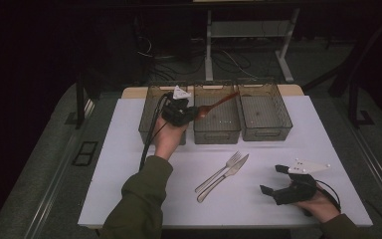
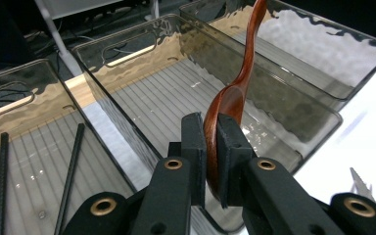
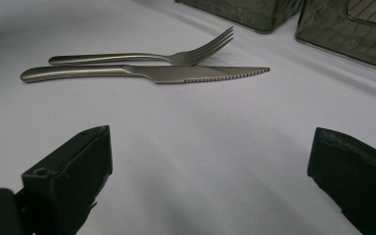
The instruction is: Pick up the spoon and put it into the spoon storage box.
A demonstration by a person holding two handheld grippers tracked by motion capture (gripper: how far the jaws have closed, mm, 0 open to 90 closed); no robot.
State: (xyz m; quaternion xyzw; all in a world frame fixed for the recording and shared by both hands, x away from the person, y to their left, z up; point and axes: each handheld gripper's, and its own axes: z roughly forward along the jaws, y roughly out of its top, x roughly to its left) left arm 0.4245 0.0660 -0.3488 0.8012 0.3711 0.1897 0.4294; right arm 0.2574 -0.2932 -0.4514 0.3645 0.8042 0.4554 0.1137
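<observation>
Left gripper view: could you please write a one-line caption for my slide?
Left gripper clamps the bowl of a wooden spoon above the middle bin; two black chopsticks lie in the neighbouring bin.

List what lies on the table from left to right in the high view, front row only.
Fork → knife → right gripper, jaws wide apart, resting in the person's hand on the white table.

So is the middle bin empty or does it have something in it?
Empty: the middle bin shows bare ribbed floor; the wooden spoon hangs above it.
</observation>
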